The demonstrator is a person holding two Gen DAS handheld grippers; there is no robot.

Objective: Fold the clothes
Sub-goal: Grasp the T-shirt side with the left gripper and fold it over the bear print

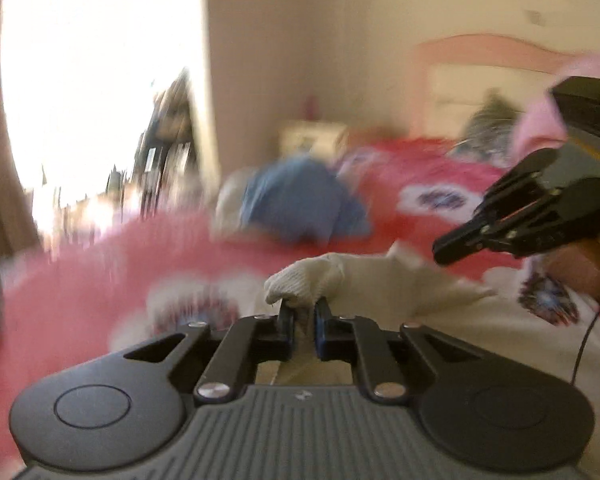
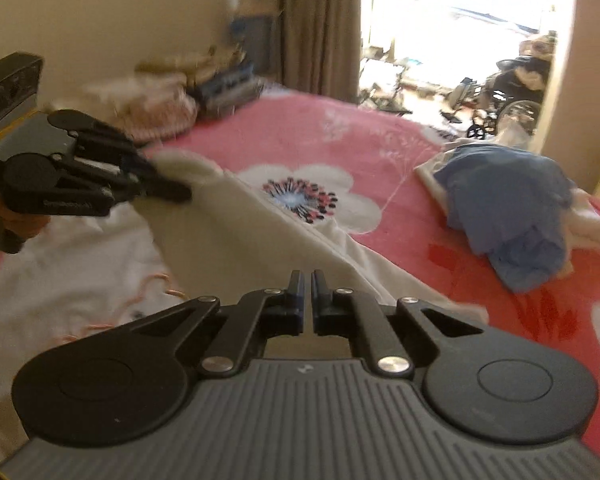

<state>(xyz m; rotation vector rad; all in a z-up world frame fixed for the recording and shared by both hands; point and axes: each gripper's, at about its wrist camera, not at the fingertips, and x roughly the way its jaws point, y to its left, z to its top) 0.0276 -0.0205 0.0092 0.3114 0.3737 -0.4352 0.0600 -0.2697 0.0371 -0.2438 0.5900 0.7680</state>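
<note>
A cream garment (image 1: 380, 280) lies partly lifted over a pink flowered blanket (image 1: 80, 280) on a bed. In the left wrist view my left gripper (image 1: 305, 312) is shut on a bunched corner of it. My right gripper (image 1: 440, 248) comes in from the right, jaws together at a raised peak of the same cloth. In the right wrist view the cream garment (image 2: 240, 232) runs as a taut ridge from my left gripper (image 2: 180, 194), which pinches its far corner, down to my right gripper (image 2: 307, 280), whose fingers are closed on its near edge.
A crumpled blue garment (image 2: 512, 208) sits on the pink blanket (image 2: 340, 140) to the right, and a white patterned cloth (image 2: 60, 280) lies at the near left. A pile of things (image 2: 168, 100) stands by the far wall. A wheelchair (image 2: 508, 104) is in the bright doorway.
</note>
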